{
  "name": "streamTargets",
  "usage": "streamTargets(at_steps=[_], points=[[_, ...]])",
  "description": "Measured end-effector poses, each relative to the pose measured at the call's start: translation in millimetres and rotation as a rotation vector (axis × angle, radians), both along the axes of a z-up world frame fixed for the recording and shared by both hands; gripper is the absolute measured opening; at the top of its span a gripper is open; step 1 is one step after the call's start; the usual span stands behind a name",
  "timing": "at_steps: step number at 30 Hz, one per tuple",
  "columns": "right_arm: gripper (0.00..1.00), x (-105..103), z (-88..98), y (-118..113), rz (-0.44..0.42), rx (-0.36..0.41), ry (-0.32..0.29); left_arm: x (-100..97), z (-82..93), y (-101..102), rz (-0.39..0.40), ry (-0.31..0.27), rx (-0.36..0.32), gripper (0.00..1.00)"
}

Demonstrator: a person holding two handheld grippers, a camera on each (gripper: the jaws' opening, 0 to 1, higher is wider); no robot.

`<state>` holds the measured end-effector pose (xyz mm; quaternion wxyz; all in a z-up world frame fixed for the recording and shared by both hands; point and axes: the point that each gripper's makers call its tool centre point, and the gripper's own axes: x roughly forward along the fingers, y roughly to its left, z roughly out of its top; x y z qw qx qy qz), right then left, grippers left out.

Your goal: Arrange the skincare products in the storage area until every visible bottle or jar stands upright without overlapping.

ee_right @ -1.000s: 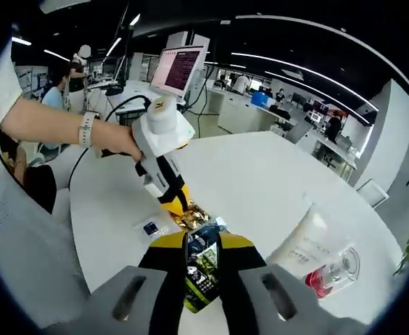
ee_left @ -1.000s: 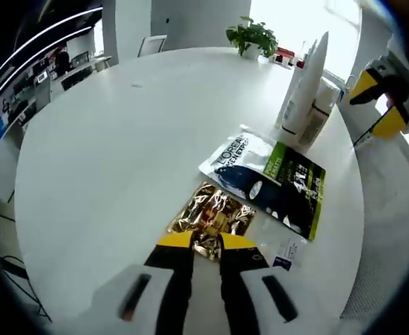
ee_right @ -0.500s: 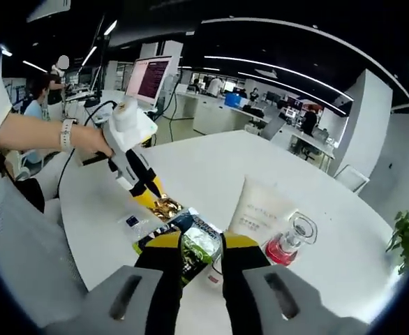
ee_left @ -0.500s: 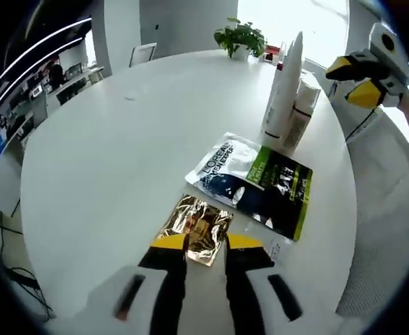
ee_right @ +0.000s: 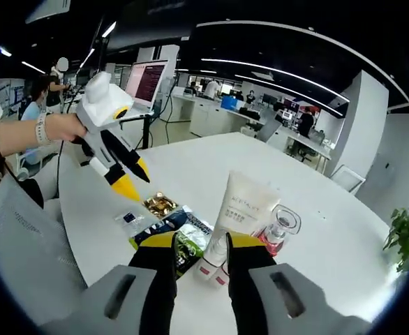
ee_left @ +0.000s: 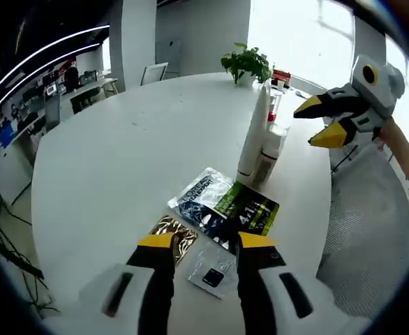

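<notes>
Both claws [ee_left: 198,246] [ee_right: 201,244] apart, holding nothing.

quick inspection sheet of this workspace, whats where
surface: round white table, mostly bare.
job's things: tall white tube, small white bottle and glass bottle with red liquid stand upright, close together.
clutter: gold sachet, black-and-green sachets and a small clear packet lie flat.
grippers: left tongs open above the sachets; right tongs open near the small white bottle; neither holds anything.
cables: dark cable behind the table.
surroundings: potted plant, open office, monitor.
</notes>
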<state>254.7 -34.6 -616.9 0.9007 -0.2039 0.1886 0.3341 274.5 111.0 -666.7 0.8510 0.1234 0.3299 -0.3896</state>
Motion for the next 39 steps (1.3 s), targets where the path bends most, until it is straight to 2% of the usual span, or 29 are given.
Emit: streamTargets(at_steps=[2, 10, 14, 16, 20, 25, 29, 39], points=[[0.33, -3, -1.2, -2, 0.001, 0.010, 0.019, -2.6, 7.1, 0, 0.003, -0.026, 0.014, 0.37], [0.47, -11, -0.3, -13, -0.019, 0.013, 0.031, -21.1, 14.5, -1, 0.039, -0.048, 0.022, 0.50], [0.53, -13, -0.9, -17, -0.020, 0.022, 0.052, -26.8, 21.5, -3, 0.061, -0.058, 0.001, 0.54], [0.59, -14, -1.5, -18, -0.021, 0.019, 0.060, -31.0, 26.2, -4, 0.074, -0.065, -0.011, 0.55], [0.66, -17, 0.4, -23, -0.029, 0.035, 0.071, -31.8, 31.0, 3, 0.104, -0.072, -0.018, 0.60], [0.72, -22, -3.3, -25, -0.026, 0.035, 0.093, -42.8, 23.9, 8, 0.113, -0.045, -0.002, 0.69], [0.79, -28, -6.4, -27, -0.029, 0.033, 0.114, -51.5, 21.6, 8, 0.116, -0.039, -0.001, 0.72], [0.91, -34, -6.2, -34, -0.040, 0.026, 0.116, -65.9, 27.9, 7, 0.135, -0.047, -0.014, 0.84]])
